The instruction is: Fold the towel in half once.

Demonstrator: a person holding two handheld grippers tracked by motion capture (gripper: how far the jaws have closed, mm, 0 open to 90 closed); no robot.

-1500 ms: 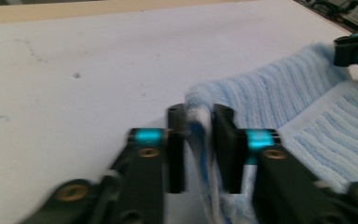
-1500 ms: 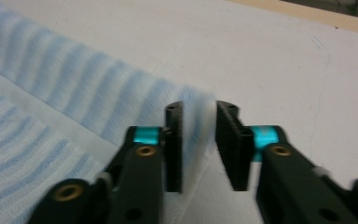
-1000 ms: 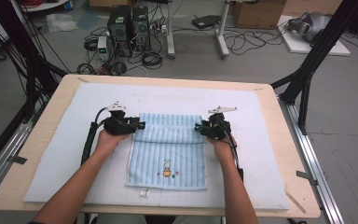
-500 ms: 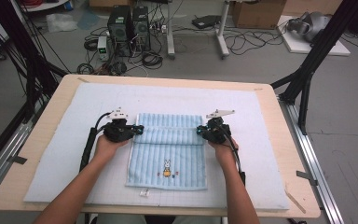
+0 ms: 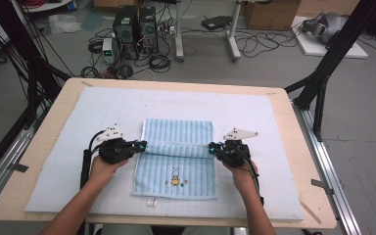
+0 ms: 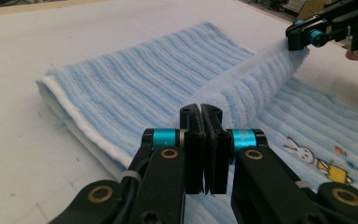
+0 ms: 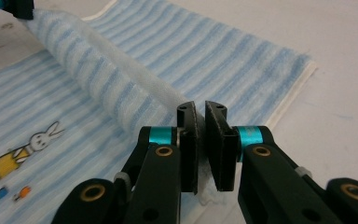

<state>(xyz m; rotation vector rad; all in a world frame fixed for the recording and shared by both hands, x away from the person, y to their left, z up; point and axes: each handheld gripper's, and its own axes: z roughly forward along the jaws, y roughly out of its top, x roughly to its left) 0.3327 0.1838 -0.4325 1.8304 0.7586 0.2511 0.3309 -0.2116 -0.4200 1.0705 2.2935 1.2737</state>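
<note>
Lying flat on the white-padded surface (image 5: pixel 68 161), high view: blue striped towel (image 5: pixel 176 169), rabbit motif toward the person. Its far edge, flat a second ago, is now lifted and drawn back toward the person into a raised ridge across the towel's middle. Left hand-held gripper (image 5: pixel 138 145) at the ridge's left end, right hand-held gripper (image 5: pixel 214 147) at its right end; both hands now nearer the person.

Left gripper view: left hand-held gripper (image 6: pixel 204 112), jaws just closed, pinching the towel (image 6: pixel 135 84) fold.

Right gripper view: right hand-held gripper (image 7: pixel 200 112), jaws narrow, just closed, clamping the towel (image 7: pixel 223 51) corner.
</note>
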